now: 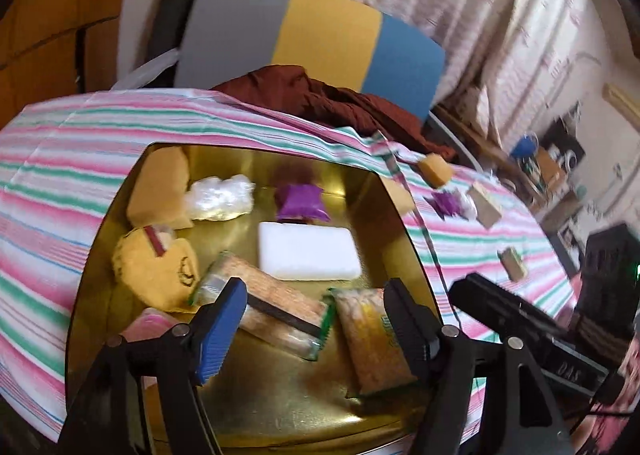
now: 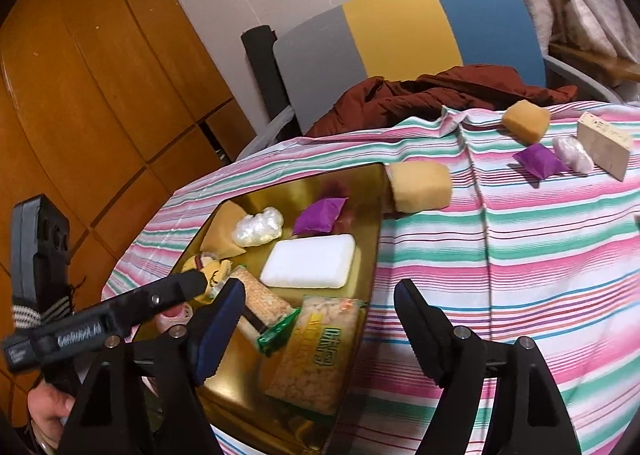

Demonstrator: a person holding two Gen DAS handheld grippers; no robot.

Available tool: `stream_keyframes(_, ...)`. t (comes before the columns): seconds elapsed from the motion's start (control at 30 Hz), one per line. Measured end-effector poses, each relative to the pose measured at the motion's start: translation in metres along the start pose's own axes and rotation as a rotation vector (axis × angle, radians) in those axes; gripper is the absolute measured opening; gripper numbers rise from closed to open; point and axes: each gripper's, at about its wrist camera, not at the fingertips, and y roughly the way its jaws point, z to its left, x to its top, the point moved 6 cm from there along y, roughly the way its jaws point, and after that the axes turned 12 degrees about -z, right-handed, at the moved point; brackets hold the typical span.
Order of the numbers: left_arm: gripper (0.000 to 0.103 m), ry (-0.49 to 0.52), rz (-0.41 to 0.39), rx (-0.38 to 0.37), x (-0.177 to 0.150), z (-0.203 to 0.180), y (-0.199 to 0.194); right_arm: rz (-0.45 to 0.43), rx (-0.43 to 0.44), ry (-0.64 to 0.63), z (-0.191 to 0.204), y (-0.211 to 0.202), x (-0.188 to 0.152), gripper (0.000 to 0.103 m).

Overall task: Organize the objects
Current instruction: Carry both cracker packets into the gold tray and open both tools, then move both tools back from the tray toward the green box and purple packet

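A gold metal tray [image 1: 280, 407] [image 2: 360, 183] lies on the striped tablecloth. It holds a white foam block [image 1: 308, 251] [image 2: 310, 261], a purple packet [image 1: 302, 203] [image 2: 320, 215], a white plastic wad [image 1: 222, 197] [image 2: 260, 231], a yellow plush [image 1: 156, 275], two snack packs [image 1: 372, 339] [image 2: 316, 351] and a sponge [image 1: 160, 187]. My left gripper [image 1: 312, 315] hovers open and empty over the tray's near end. My right gripper [image 2: 320, 319] is open and empty above the tray's right rim. Loose on the cloth are a yellow sponge [image 2: 420, 185], a smaller sponge [image 2: 526, 121], a purple packet [image 2: 540, 161], a white wad [image 2: 572, 153] and a wooden block [image 2: 604, 143].
A chair [image 2: 400, 35] with grey, yellow and blue back stands behind the table, with a dark red garment [image 2: 440, 95] on it. A wooden cabinet [image 2: 100, 95] is on the left. The right gripper's body [image 1: 520, 319] shows in the left wrist view.
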Motion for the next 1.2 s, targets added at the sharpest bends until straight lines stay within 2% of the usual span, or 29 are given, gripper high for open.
stream_keyframes(0.23, 0.073, 0.099, 0.038, -0.032, -0.005, -0.03, 0.005, -0.02, -0.091, 0.025, -0.04, -0.014, 0.004, 0.082)
stream_keyframes(0.4, 0.073, 0.095, 0.106, -0.103, -0.015, -0.055, 0.014, -0.042, -0.258, 0.08, -0.097, -0.034, 0.004, 0.091)
stream_keyframes(0.57, 0.073, 0.197, 0.123, -0.143, -0.021, -0.089, 0.016, -0.028, -0.432, 0.122, -0.168, -0.058, 0.006, 0.098)
stream_keyframes(0.67, 0.073, 0.235, 0.125, -0.165, -0.021, -0.104, 0.018, -0.043, -0.535, 0.088, -0.204, -0.073, 0.018, 0.103)
stream_keyframes(0.8, 0.073, 0.25, 0.142, -0.182, -0.021, -0.118, 0.023, -0.068, -0.671, 0.052, -0.257, -0.087, 0.039, 0.103)
stream_keyframes(0.93, 0.073, 0.261, 0.158, -0.198, -0.022, -0.132, 0.029, -0.048, -0.694, 0.091, -0.3, -0.083, 0.047, 0.103)
stream_keyframes(1.07, 0.073, 0.3, 0.161, -0.202, -0.021, -0.144, 0.033, -0.041, -0.683, 0.102, -0.32, -0.076, 0.049, 0.103)
stream_keyframes(1.17, 0.073, 0.319, 0.166, -0.207, -0.02, -0.151, 0.038, -0.021, -0.671, 0.099, -0.326, -0.066, 0.045, 0.088)
stream_keyframes(1.2, 0.073, 0.325, 0.169, -0.208, -0.019, -0.154, 0.041, -0.009, -0.656, 0.108, -0.327, -0.063, 0.043, 0.079)
